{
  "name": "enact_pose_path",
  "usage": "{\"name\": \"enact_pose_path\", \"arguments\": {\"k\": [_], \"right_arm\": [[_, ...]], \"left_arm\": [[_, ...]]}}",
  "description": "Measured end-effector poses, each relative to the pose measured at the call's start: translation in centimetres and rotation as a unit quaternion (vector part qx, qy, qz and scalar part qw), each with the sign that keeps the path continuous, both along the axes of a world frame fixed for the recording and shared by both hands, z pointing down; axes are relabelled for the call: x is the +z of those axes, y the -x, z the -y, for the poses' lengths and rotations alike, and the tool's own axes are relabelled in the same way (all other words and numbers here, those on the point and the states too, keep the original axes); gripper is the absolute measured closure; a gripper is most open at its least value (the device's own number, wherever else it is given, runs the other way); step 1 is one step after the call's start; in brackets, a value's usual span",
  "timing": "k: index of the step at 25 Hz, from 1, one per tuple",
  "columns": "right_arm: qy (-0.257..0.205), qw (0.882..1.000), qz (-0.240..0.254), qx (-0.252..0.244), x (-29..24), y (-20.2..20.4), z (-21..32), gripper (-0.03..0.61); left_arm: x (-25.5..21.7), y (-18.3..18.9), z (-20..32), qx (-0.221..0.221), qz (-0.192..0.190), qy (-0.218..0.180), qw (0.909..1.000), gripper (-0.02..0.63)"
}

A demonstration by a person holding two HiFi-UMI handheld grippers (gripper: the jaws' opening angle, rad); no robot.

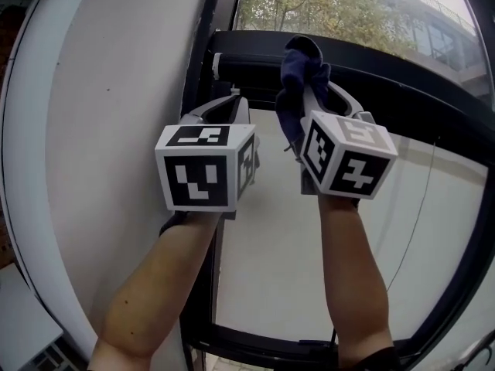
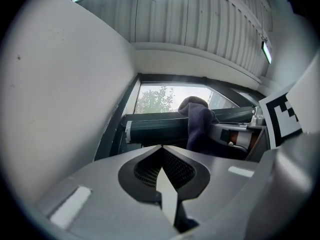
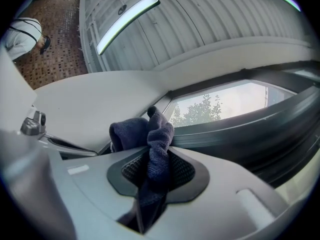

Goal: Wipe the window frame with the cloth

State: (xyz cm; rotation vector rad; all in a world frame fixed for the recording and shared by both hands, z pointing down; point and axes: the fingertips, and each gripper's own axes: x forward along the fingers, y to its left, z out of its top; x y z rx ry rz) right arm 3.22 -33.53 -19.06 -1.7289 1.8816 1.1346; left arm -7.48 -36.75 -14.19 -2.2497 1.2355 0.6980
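Right gripper view: the right gripper's (image 3: 150, 156) jaws are clamped on the one dark blue cloth (image 3: 156, 134). The cloth bunches above their tips and seems to touch the black window frame (image 3: 240, 129), though the contact itself is hard to make out. In the left gripper view, the left gripper (image 2: 161, 151) has its jaws pressed together with nothing between them, and it points at the frame's dark horizontal bar. The head view shows the two grippers raised side by side near the frame's upper left corner. A white wall (image 1: 116, 130) lies to their left, and trees (image 1: 309, 6) show beyond the glass.
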Motion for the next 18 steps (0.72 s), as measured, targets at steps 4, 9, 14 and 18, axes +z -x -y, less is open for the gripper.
{"name": "enact_pose_path", "arguments": {"k": [4, 9, 14, 18], "right_arm": [[0.000, 1.000, -0.006, 0.003, 0.0, -1.9, -0.9, 0.494], [-0.004, 1.000, -0.010, 0.007, 0.0, -4.2, -2.2, 0.494], [-0.007, 1.000, -0.010, 0.018, -0.1, -6.8, -3.5, 0.494], [-0.007, 1.000, -0.008, 0.018, 0.0, -8.4, -4.3, 0.494]], "left_arm": [[-0.5, -1.3, -0.5, 0.011, -0.011, 0.000, 0.9999, 0.626], [-1.2, -4.6, -2.2, 0.031, 0.000, -0.007, 0.9995, 0.626], [-1.9, -6.6, -3.1, 0.032, -0.014, -0.007, 0.9994, 0.626], [-1.8, -8.7, -3.8, 0.036, -0.005, -0.010, 0.9993, 0.626]]}}
